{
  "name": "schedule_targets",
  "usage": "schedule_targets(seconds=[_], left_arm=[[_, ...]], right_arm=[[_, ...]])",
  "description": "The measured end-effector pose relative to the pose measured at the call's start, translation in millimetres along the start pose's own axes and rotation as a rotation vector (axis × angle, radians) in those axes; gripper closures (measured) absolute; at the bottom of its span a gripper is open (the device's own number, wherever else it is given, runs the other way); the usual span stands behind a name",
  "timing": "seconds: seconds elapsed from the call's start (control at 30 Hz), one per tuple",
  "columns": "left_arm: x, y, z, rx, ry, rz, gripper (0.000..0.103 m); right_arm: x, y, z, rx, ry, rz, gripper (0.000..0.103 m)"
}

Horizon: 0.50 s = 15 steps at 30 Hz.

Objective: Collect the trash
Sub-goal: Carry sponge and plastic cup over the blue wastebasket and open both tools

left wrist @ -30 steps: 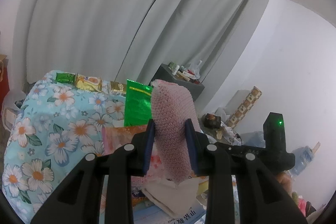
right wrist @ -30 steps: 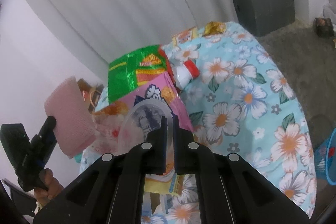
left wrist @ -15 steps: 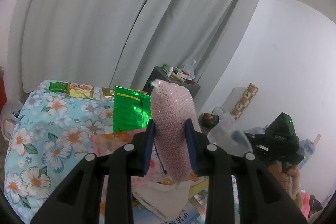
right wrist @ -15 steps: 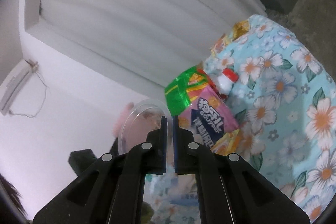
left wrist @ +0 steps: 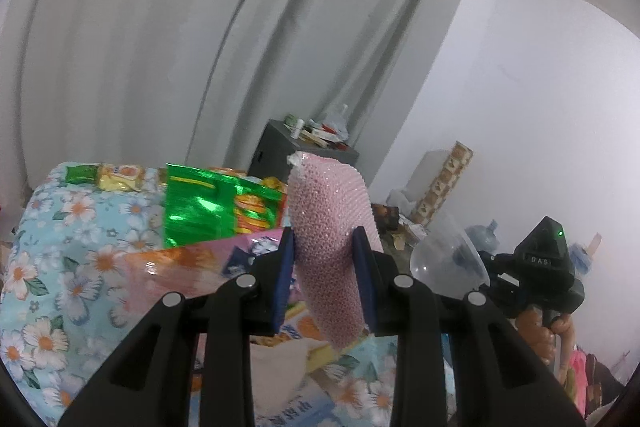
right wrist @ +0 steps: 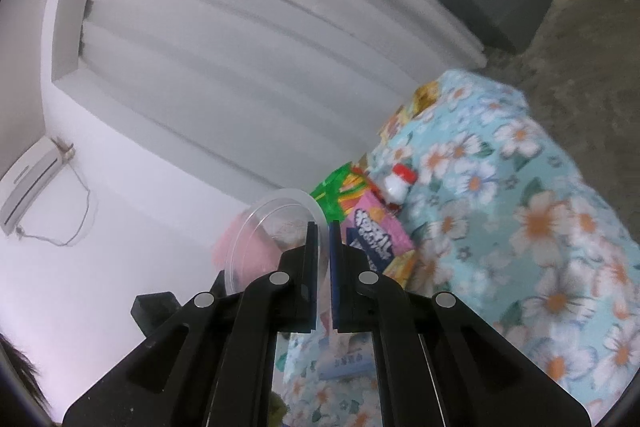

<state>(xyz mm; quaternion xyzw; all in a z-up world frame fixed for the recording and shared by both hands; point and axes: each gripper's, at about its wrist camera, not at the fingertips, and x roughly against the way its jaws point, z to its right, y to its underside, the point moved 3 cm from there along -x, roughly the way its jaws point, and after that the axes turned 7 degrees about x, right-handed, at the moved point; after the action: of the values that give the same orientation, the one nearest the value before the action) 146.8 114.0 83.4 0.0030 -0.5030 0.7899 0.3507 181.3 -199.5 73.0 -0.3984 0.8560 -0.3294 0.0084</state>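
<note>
Two pieces of trash are riding above the flowered bed [left wrist: 60, 259]: my left gripper [left wrist: 324, 275] is squeezing the soft pink foam net [left wrist: 332, 227] mid-length, my right gripper [right wrist: 324, 255] is pinching the thin, slippery clear plastic lid [right wrist: 268, 227] at its rim.

Left tool [left wrist: 324, 267] tilted slightly down, jaws part open, clamped on pink foam sleeve [left wrist: 332, 239]. Right tool [right wrist: 324, 263] rolled sideways, jaws nearly closed, pinching rim of clear cup [right wrist: 264, 227]. Bare hand [left wrist: 548, 331] grips right tool's handle, seen from the left camera.
</note>
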Motion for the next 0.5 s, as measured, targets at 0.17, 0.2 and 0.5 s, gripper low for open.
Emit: schedule_targets(seconds=[0.17,0.2,0.5], left_arm=[[-20.6,9.7,32.5,-0.028,0.042,-0.063,0.075],[-27.5,10.5,39.1,-0.03,0.053,-0.082,0.075],[-121.1,29.1,131.0,-0.099,0.182,-0.315,0.075]], right_arm=[[46.5,-1.7,8.8,0.002,0.058,0.081,0.099],[59.0,-1.5,10.7,0.005,0.075,0.098,0.099],[168.6,3.6,69.4,-0.049,0.367,0.272,0.099]])
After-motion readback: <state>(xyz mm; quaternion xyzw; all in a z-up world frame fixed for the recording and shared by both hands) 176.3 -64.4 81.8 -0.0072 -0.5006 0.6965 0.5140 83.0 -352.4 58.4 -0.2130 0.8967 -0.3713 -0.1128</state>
